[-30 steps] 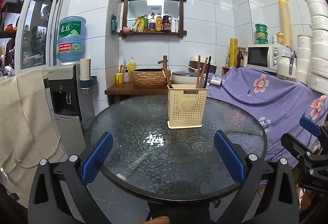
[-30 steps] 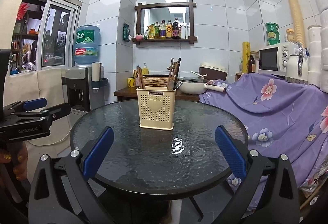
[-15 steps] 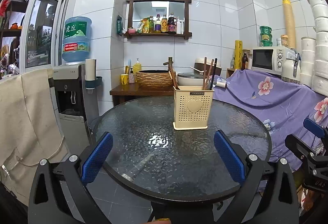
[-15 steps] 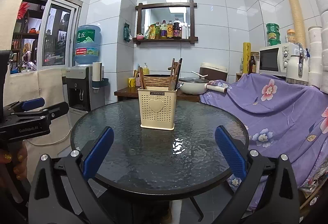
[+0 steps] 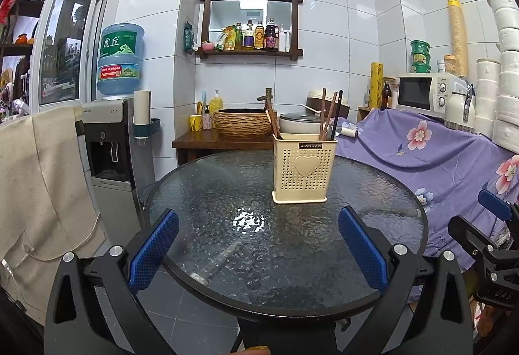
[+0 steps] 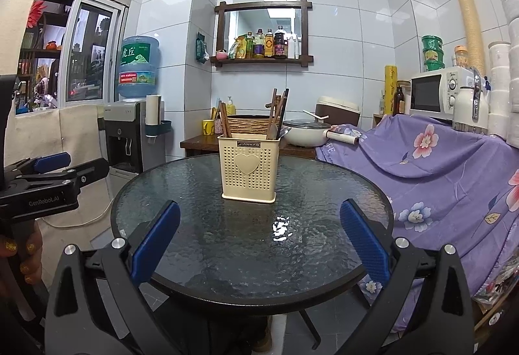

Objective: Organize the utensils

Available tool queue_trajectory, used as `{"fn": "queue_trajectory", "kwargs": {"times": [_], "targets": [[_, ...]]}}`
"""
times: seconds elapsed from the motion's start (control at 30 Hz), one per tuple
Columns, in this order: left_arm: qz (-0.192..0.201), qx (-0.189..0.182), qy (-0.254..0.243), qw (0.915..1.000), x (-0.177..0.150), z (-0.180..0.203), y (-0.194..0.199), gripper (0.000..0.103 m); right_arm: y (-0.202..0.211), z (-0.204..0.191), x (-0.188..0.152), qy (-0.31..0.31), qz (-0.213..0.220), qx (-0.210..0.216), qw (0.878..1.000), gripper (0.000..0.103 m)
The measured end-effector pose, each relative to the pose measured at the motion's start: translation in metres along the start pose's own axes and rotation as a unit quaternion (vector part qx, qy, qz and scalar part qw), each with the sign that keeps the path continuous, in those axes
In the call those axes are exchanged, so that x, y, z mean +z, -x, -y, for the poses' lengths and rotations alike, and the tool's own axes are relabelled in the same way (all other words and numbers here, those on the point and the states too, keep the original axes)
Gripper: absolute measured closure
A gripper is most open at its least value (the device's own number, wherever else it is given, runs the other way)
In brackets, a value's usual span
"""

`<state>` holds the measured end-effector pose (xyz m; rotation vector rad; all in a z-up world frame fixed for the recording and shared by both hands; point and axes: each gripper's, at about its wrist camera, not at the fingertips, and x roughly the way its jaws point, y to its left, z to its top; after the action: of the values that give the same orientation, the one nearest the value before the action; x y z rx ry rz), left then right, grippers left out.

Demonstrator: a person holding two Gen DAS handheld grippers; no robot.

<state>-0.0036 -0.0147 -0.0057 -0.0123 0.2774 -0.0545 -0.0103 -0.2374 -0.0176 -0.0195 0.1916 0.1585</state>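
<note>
Item: cream perforated utensil holder (image 5: 304, 167), heart emblem on its front, upright on the round glass desk (image 5: 227, 225), toward the far half. Contents: several brown chopsticks (image 6: 275, 115) leaning at the holder's two ends; a pale spoon-like piece shows at one end in the right wrist view, not clear enough to name.

Left claw (image 5: 258, 249): blue pads spread wide, holding nothing, level with the near rim of the desk, well apart from the holder.

Right claw (image 6: 259, 236): likewise spread wide, nothing between the pads, at the near rim, well apart from the holder. A hand (image 6: 22, 254) on the left claw's grip shows at the edge of this view.

Change over the last second: in the left wrist view the holder has drifted rightward and slightly up in frame, so that claw has swung or slid a little; the right view is nearly unchanged. The holder itself and its contents have not moved.

Bearing on task: no loose utensils lie on the desk. Judged either just beginning or essentially finished; the claws are not approaching anything.

Surroundings: water dispenser (image 5: 110, 140), microwave (image 5: 425, 93), purple floral cloth (image 5: 438, 157).
</note>
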Motion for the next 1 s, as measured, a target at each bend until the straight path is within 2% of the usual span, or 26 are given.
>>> {"fn": "queue_trajectory", "kwargs": {"times": [1.0], "targets": [[-0.007,0.000,0.005,1.0000,0.0012,-0.0024,-0.0016,0.006,-0.0034,-0.0030,-0.0034,0.002,-0.009,0.005,1.000,0.006]]}}
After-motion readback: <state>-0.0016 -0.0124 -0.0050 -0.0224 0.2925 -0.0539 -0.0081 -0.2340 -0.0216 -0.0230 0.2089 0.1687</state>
